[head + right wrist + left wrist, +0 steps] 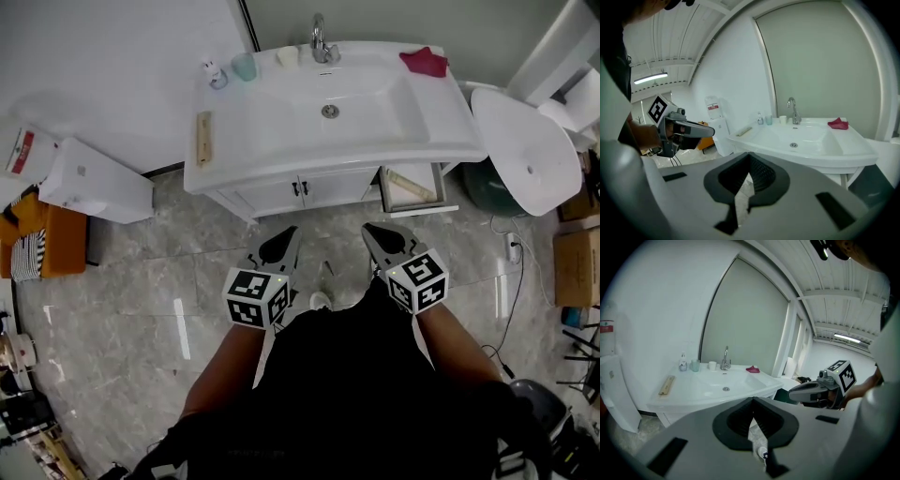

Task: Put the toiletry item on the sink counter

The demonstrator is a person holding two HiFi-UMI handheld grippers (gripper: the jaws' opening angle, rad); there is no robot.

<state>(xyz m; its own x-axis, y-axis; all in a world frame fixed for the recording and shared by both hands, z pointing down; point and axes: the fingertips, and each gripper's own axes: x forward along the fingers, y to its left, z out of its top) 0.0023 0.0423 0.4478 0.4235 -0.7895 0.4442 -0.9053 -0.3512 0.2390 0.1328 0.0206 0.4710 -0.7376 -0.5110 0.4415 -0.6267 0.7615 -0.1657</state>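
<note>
**Both grippers closed and empty, well short of the sink counter**

Containers: the basin (361, 89) is glossy white and rounded, with only the metal drain (330, 111) in it. The teal cup (244, 67) and white cup (287, 56) stand by the chrome faucet (320, 42); their insides are too small to read. The open drawer (385, 191), at the right of the white cabinet (281, 195), holds one pale wooden stick (412, 185).

The sink counter (281, 155) is smooth white. A flat wooden strip (202, 138) lies at its left edge and a crumpled red cloth (424, 62) at back right.

The toiletry item in view is the small bottle (214, 73), upright at the back left corner, just beside the teal cup.

Left gripper (284, 239): grey jaws, tips together, nothing clamped. Right gripper (375, 234): jaws together, empty. Both are side by side over the grey marble floor (141, 300), pointing at the cabinet, well apart from the bottle.

A small whitish thing (322, 298) shows between them; I cannot tell what it is.
</note>
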